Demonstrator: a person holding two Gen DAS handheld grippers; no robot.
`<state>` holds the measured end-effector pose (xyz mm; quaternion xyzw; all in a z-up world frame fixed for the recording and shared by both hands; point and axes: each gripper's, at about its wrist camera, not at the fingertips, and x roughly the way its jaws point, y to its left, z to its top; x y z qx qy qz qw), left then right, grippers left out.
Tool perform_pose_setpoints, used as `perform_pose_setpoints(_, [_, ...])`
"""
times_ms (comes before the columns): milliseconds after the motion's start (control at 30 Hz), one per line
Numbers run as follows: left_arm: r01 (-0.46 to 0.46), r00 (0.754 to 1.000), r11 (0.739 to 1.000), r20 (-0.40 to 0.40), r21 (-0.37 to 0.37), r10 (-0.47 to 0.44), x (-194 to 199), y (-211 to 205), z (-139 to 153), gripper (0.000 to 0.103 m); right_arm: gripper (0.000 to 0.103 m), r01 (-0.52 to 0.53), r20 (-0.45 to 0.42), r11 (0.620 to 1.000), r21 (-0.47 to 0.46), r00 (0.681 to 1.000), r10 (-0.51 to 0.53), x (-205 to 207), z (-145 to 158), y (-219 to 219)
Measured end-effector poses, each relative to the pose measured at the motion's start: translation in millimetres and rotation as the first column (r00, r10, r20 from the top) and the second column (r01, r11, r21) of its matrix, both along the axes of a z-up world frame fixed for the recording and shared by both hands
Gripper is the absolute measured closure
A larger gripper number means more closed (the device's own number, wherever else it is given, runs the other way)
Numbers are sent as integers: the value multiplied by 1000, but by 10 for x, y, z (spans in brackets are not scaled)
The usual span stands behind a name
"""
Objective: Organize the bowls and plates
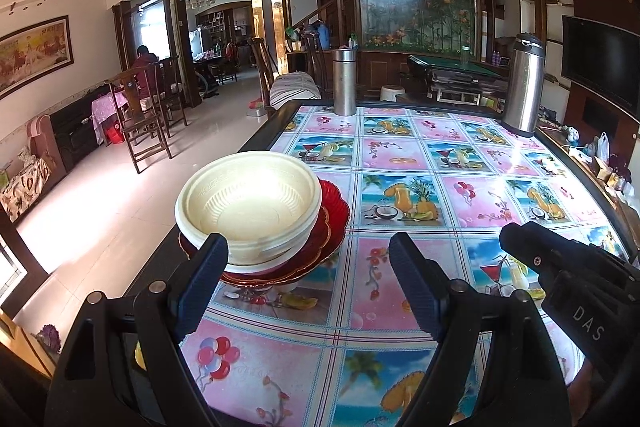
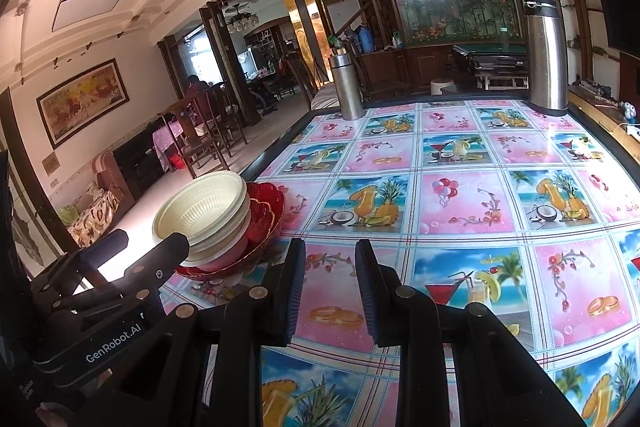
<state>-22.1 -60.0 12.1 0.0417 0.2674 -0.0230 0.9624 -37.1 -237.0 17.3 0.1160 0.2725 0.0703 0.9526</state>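
A stack stands at the table's left edge: cream bowls (image 1: 248,205) nested on top, a pink bowl (image 2: 226,253) under them, all on red scalloped plates (image 1: 320,239). The stack also shows in the right wrist view (image 2: 204,215). My left gripper (image 1: 308,259) is open and empty, its left finger just in front of the stack's near side. My right gripper (image 2: 330,263) is partly open and empty, over the tablecloth to the right of the stack. Its body shows in the left wrist view (image 1: 560,267).
The table (image 1: 440,187) has a bright patterned cloth. A steel flask (image 1: 345,83) stands at the far edge and a taller steel thermos (image 1: 522,87) at the far right. Chairs and floor lie beyond the left edge.
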Motion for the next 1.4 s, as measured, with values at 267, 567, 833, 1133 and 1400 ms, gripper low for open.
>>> perform_pose_setpoints(267, [-23, 1000, 1000, 19, -18, 23, -25, 136, 18, 17, 75, -12, -10, 1000, 6, 1000, 12, 39, -75, 27])
perform_pose_setpoints(567, [-68, 997, 997, 36, -22, 69, -54, 229, 19, 17, 75, -50, -7, 999, -5, 999, 50, 41, -91, 169])
perform_pose_setpoints(833, [-61, 998, 998, 7, -5, 61, -52, 230, -19, 17, 75, -75, -2, 997, -16, 997, 74, 25, -91, 292])
perform_pose_setpoints(1133, [-78, 997, 995, 1, -63, 78, -46, 451, -23, 17, 75, -94, -5, 995, -30, 996, 94, 31, -98, 388])
perform_pose_setpoints(1400, [-93, 996, 990, -4, -106, 94, -36, 582, -66, 17, 75, -113, -9, 992, -48, 994, 113, 53, -115, 489])
